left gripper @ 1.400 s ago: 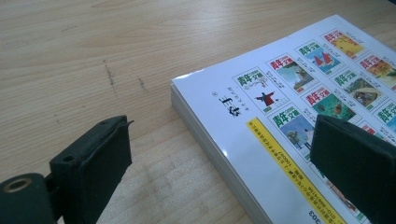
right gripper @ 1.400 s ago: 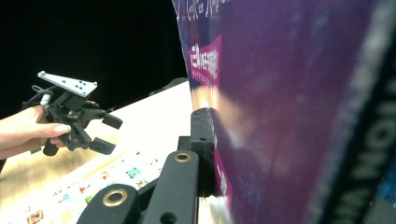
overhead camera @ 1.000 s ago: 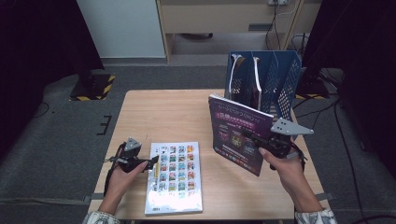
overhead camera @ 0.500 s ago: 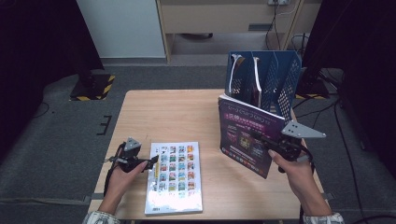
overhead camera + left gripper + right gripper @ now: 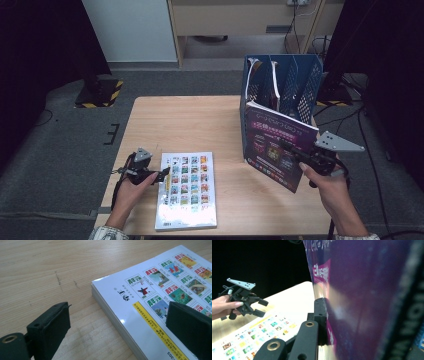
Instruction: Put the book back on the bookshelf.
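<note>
Near the desk's (image 5: 200, 120) front edge, a white book (image 5: 186, 189) with rows of small cover pictures lies flat, left of centre. Just left of it, the left gripper (image 5: 162, 175) rests low over the wood, jaws spread, one pad above the book's edge. On the right, the right gripper (image 5: 290, 150) pinches a purple book (image 5: 272, 142), held upright and tilted above the desk. Just behind it, at the far right corner, stands a blue file rack (image 5: 300, 82).
</note>
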The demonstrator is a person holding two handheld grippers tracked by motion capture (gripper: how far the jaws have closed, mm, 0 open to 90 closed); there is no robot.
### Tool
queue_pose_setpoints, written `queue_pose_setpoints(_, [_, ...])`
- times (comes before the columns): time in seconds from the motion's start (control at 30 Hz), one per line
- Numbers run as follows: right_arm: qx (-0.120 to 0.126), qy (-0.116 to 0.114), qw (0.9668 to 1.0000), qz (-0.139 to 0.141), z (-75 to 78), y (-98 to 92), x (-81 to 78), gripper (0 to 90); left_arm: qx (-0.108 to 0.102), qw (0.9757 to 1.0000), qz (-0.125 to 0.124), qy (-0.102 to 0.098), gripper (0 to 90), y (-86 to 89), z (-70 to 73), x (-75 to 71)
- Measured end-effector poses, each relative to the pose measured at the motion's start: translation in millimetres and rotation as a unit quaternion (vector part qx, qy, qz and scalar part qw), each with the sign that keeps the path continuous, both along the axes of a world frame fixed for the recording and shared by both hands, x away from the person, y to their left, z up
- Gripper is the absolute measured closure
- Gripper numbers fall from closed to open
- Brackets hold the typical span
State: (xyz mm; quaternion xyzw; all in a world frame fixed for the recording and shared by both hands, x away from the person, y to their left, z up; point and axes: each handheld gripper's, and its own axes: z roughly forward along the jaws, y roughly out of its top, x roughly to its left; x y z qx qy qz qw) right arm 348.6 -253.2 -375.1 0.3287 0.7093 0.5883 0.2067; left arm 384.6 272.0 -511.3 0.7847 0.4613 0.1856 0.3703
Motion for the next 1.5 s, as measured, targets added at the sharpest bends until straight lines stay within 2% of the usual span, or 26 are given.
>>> queue_pose_setpoints(0.57, [-0.002, 0.002, 0.9996, -0.029, 0.0, -26.2, -12.7, 84.3, 0.003, 1.0, 0.003, -0.003, 5.3, 1.1, 1.0, -1.3])
queue_pose_setpoints(1.23, [0.007, 0.0, 0.9976, -0.069, 1.4, -52.0, -16.2, 84.3, 0.005, 1.0, 0.002, -0.001, 5.3, 1.1, 0.6, -0.9])
queue_pose_setpoints(1.5, [0.009, -0.004, 0.997, -0.076, 5.2, -60.6, -19.1, 84.3, 0.003, 1.0, 0.003, -0.002, 5.3, 1.1, 0.8, -1.0])
